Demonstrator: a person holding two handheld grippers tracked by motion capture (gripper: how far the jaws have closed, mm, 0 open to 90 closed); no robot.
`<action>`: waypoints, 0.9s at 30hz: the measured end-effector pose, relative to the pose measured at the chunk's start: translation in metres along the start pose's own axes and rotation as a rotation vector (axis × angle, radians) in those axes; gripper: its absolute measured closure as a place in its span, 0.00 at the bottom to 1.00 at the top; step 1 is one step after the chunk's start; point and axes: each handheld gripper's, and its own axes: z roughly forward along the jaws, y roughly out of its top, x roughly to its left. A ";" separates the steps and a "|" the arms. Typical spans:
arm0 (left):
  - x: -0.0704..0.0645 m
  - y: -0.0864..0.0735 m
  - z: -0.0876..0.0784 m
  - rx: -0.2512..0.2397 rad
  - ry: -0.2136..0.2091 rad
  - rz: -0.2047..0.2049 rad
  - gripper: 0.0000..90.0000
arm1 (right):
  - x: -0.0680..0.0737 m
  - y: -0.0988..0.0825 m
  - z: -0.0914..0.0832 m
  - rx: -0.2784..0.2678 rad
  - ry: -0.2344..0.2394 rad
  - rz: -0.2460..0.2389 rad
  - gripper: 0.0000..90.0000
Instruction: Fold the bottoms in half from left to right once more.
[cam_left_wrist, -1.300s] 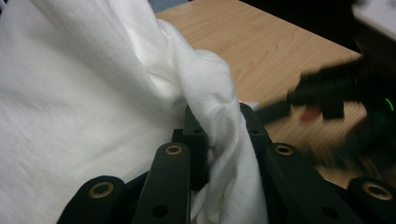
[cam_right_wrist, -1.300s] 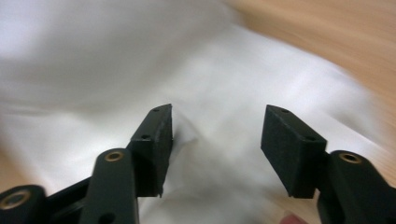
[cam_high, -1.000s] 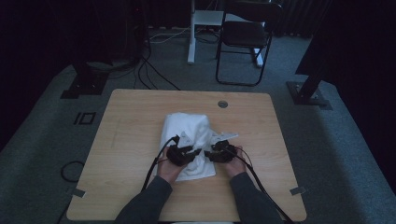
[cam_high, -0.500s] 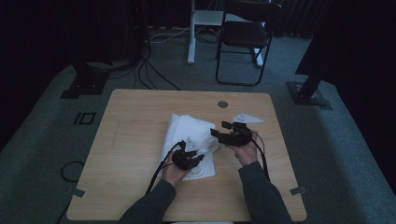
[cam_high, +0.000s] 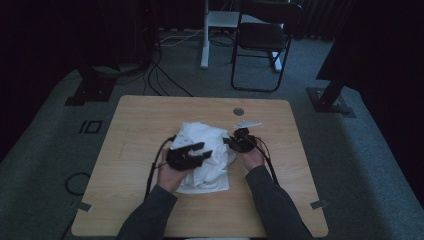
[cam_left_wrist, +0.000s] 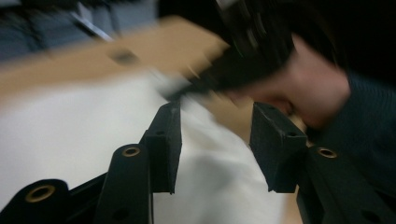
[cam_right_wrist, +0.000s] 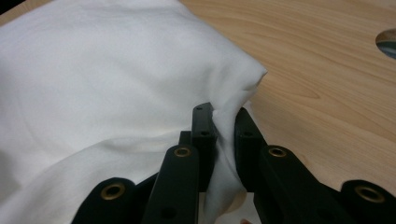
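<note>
A crumpled white cloth (cam_high: 200, 134) lies in the middle of the wooden table (cam_high: 140, 120). My right gripper (cam_high: 229, 143) is at the cloth's right edge. In the right gripper view its jaws (cam_right_wrist: 224, 114) have just been closing and are shut on a raised fold of the cloth (cam_right_wrist: 93, 70). My left gripper (cam_high: 204, 151) hovers over the cloth's near left part and points right. Its jaws (cam_left_wrist: 215, 112) have just been opening, and they stand apart with nothing between them. The cloth (cam_left_wrist: 70, 130) is blurred below them, and the other hand (cam_left_wrist: 303, 93) shows beyond.
A round cable hole (cam_high: 238, 111) sits in the table behind the right gripper, also seen in the right gripper view (cam_right_wrist: 387, 44). Bare wood (cam_right_wrist: 317, 70) lies right of the cloth. A black chair (cam_high: 262, 40) and floor cables stand beyond the table.
The right gripper has moved from the cloth's near side to its right edge and shut on a fold. The left gripper has lifted off the cloth and opened.
</note>
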 end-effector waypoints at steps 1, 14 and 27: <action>0.008 0.003 -0.004 0.005 0.058 0.011 0.66 | -0.001 0.000 0.001 0.000 0.001 0.001 0.91; 0.031 -0.065 0.069 0.241 0.189 -0.027 0.80 | -0.009 0.003 0.009 0.012 -0.044 0.000 0.69; 0.030 -0.071 0.072 0.227 0.230 -0.022 0.83 | -0.001 0.023 -0.001 -0.053 -0.043 -0.054 0.46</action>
